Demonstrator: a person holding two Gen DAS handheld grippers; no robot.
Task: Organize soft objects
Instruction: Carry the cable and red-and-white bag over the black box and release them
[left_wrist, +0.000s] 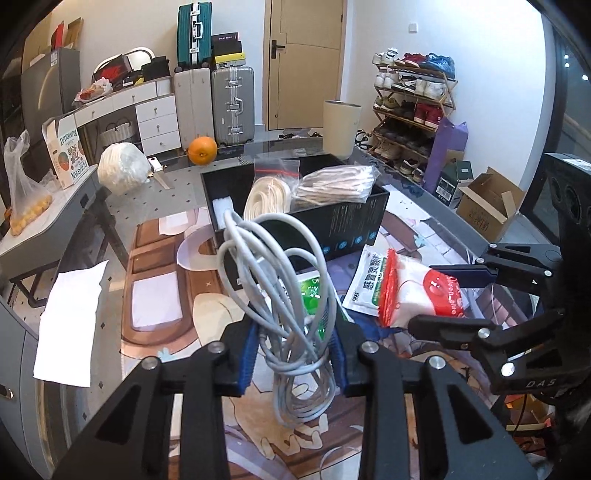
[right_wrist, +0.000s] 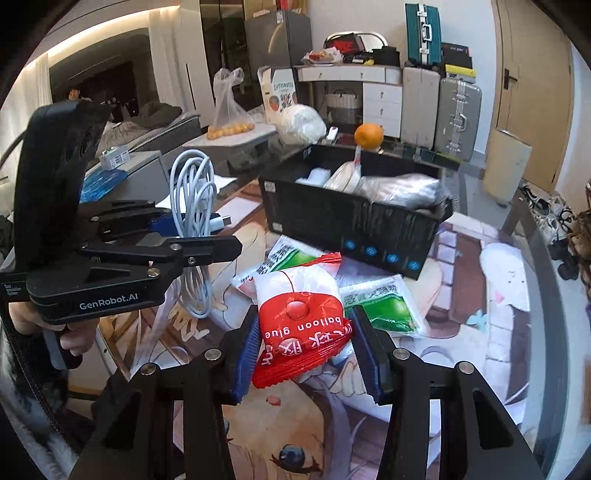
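My left gripper (left_wrist: 293, 354) is shut on a coiled grey cable (left_wrist: 280, 280) and holds it above the table; it also shows in the right wrist view (right_wrist: 194, 206). My right gripper (right_wrist: 308, 350) is shut on a red-and-white balloon glue packet (right_wrist: 299, 314), seen from the left wrist too (left_wrist: 421, 291). A black box (left_wrist: 343, 225) stands ahead on the table and holds a white rope coil (left_wrist: 266, 195), a bagged bundle (left_wrist: 332, 184) and a small white item (left_wrist: 223, 210). Green-and-white sachets (right_wrist: 384, 302) lie on the mat in front of the box.
An orange (left_wrist: 202, 149), a white wrapped ball (left_wrist: 122, 168) and a beige canister (left_wrist: 341, 127) stand behind the box. White paper (left_wrist: 70, 325) hangs at the table's left edge. Suitcases, a shoe rack (left_wrist: 410, 110) and cardboard boxes stand beyond the table.
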